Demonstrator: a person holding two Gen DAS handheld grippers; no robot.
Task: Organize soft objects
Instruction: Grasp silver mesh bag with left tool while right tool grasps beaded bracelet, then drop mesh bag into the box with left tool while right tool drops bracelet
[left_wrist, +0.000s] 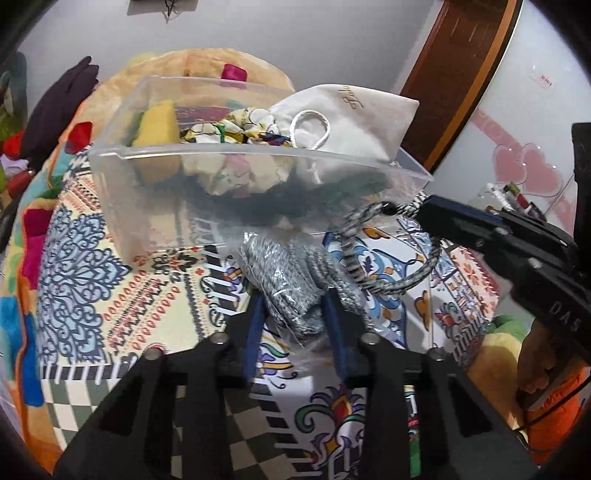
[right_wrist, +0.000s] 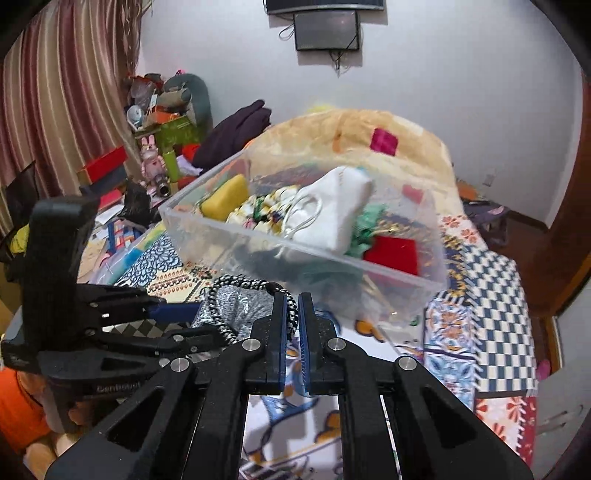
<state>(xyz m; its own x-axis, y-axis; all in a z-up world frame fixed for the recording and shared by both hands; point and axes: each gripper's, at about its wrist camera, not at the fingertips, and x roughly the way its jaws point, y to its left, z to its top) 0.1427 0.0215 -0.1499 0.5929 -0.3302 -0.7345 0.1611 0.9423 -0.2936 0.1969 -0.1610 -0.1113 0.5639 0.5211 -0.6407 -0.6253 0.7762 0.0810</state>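
My left gripper (left_wrist: 291, 299) is shut on a grey knitted cloth in a clear plastic wrap (left_wrist: 291, 280), held above the patterned bedspread just in front of the clear plastic bin (left_wrist: 147, 192). My right gripper (right_wrist: 294, 306) is shut on a black-and-white striped cord loop (right_wrist: 240, 286), which also shows in the left wrist view (left_wrist: 391, 251), beside the grey cloth (right_wrist: 232, 306). The bin (right_wrist: 406, 295) holds a white drawstring pouch (left_wrist: 354, 118), a yellow sponge (left_wrist: 159, 122), a patterned scrunchie (left_wrist: 236, 125), green fabric (right_wrist: 365, 225) and a red piece (right_wrist: 393, 254).
The bin rests on a bed with a colourful patterned cover (left_wrist: 92, 258). A dark garment (right_wrist: 236, 133) and a cluttered shelf with toys (right_wrist: 155, 147) are at the far left. A wooden door (left_wrist: 461, 74) is at the right.
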